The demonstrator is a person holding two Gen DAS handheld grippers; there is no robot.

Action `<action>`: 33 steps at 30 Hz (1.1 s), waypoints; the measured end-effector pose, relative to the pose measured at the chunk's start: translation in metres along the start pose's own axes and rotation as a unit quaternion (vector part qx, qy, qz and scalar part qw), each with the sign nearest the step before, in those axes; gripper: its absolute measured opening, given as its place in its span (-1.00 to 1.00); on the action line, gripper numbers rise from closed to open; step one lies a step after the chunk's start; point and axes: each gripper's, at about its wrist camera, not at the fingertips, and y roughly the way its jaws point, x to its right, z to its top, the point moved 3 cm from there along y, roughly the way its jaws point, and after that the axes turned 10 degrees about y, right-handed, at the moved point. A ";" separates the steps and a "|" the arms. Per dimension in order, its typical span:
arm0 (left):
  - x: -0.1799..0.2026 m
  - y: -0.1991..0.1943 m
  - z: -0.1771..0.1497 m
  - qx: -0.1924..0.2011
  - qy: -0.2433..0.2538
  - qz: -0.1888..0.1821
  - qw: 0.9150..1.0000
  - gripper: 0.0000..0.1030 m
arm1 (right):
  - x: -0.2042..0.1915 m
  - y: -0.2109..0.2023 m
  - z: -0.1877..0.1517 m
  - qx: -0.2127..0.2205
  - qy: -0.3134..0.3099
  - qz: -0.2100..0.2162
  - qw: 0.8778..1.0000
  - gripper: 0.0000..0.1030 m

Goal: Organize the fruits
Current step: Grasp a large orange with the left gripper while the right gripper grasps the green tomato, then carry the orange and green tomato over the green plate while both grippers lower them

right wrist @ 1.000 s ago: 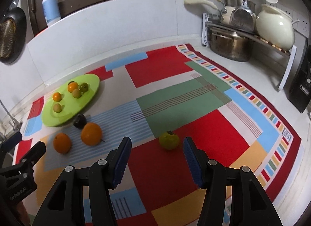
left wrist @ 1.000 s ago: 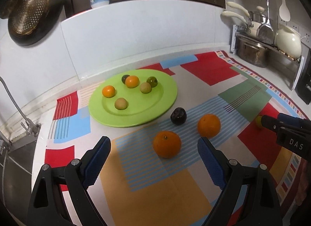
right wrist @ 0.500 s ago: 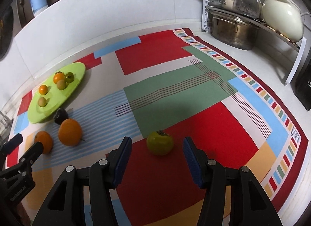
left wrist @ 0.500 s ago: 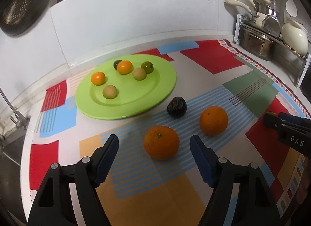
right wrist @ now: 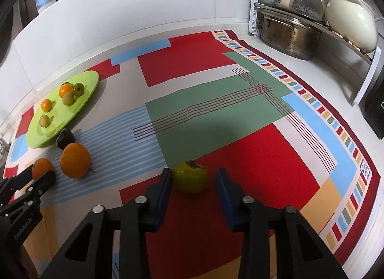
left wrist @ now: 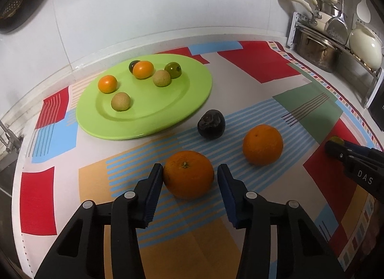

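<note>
A large orange [left wrist: 188,174] lies on the patterned mat between the blue pads of my left gripper [left wrist: 189,171]. Its jaws are closing: the left pad is at the peel, the right pad a sliver off. A second orange [left wrist: 262,144] and a dark wrinkled fruit [left wrist: 211,124] lie just beyond. The green plate [left wrist: 192,101] holds several small fruits. In the right wrist view a green persimmon [right wrist: 190,177] sits between the closing jaws of my right gripper [right wrist: 194,174], with a gap at the right pad.
A rack with a steel pot [right wrist: 288,31] and a cream pot [right wrist: 350,22] fills the back right corner. A black appliance [right wrist: 376,111] stands at the right edge. A tap [left wrist: 9,137] and sink border the mat on the left. White wall panels rise behind.
Both grippers came down and forward, each around its fruit. The left jaws narrowed a lot around the orange; the right jaws narrowed around the persimmon. No fruit has moved.
</note>
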 end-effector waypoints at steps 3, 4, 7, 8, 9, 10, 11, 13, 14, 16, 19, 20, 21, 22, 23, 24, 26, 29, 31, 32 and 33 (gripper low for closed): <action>-0.001 0.001 0.000 0.000 0.000 0.003 1.000 -0.18 | 0.000 0.000 -0.001 0.001 -0.005 -0.003 1.000 -0.40; -0.001 0.000 0.000 0.000 0.002 0.004 1.000 -0.18 | -0.001 0.000 -0.001 0.002 -0.008 -0.003 1.000 -0.40; 0.001 -0.002 -0.001 0.001 0.005 -0.003 1.000 -0.18 | -0.005 -0.005 -0.002 0.008 -0.017 0.004 1.000 -0.40; 0.001 -0.003 -0.001 0.003 0.005 -0.005 1.000 -0.18 | -0.006 -0.007 -0.002 0.009 -0.019 0.009 1.000 -0.40; 0.001 -0.005 0.000 0.005 0.005 -0.005 1.000 -0.18 | -0.008 -0.010 -0.002 0.011 -0.022 0.012 1.000 -0.40; 0.001 -0.008 0.000 0.009 0.006 -0.005 1.000 -0.18 | -0.009 -0.011 -0.002 0.013 -0.025 0.015 1.000 -0.40; 0.002 -0.010 0.001 0.012 0.008 -0.003 1.000 -0.18 | -0.011 -0.013 -0.002 0.014 -0.028 0.018 0.999 -0.40; 0.002 -0.015 0.003 0.016 0.009 -0.005 1.000 -0.18 | -0.013 -0.017 -0.003 0.016 -0.032 0.024 0.999 -0.40; 0.002 -0.018 0.004 0.018 0.009 -0.006 1.000 -0.18 | -0.014 -0.020 -0.002 0.017 -0.034 0.029 0.999 -0.40; 0.002 -0.023 0.005 0.022 0.011 -0.007 1.000 -0.18 | -0.017 -0.023 -0.002 0.020 -0.037 0.033 0.999 -0.40; 0.002 -0.031 0.008 0.027 0.012 -0.009 1.000 -0.18 | -0.022 -0.030 -0.002 0.026 -0.044 0.042 0.998 -0.40; 0.003 -0.033 0.008 0.028 0.013 -0.009 0.999 -0.19 | -0.023 -0.032 -0.002 0.028 -0.046 0.045 0.998 -0.40; 0.003 -0.036 0.009 0.030 0.014 -0.010 0.999 -0.18 | -0.025 -0.035 -0.002 0.030 -0.048 0.049 0.997 -0.40; 0.003 -0.040 0.010 0.035 0.014 -0.011 0.999 -0.18 | -0.026 -0.038 -0.002 0.032 -0.050 0.052 0.997 -0.40; 0.003 -0.042 0.011 0.037 0.015 -0.011 0.999 -0.18 | -0.028 -0.042 -0.002 0.035 -0.051 0.057 0.996 -0.40; 0.004 -0.046 0.012 0.041 0.016 -0.010 0.999 -0.18 | -0.030 -0.044 -0.001 0.037 -0.054 0.061 0.996 -0.40; 0.003 -0.052 0.013 0.048 0.014 -0.011 0.999 -0.18 | -0.033 -0.050 -0.002 0.042 -0.059 0.067 0.995 -0.40; 0.001 -0.062 0.015 0.056 0.011 -0.012 0.998 -0.19 | -0.039 -0.059 -0.002 0.046 -0.068 0.077 0.994 -0.40; 0.000 -0.069 0.016 0.062 0.009 -0.012 0.998 -0.19 | -0.042 -0.064 -0.001 0.046 -0.071 0.085 0.993 -0.40; -0.001 -0.072 0.016 0.064 0.009 -0.011 0.998 -0.19 | -0.043 -0.066 -0.001 0.046 -0.072 0.090 0.992 -0.40; -0.001 -0.074 0.016 0.066 0.008 -0.009 0.998 -0.19 | -0.046 -0.070 0.000 0.047 -0.074 0.095 0.992 -0.40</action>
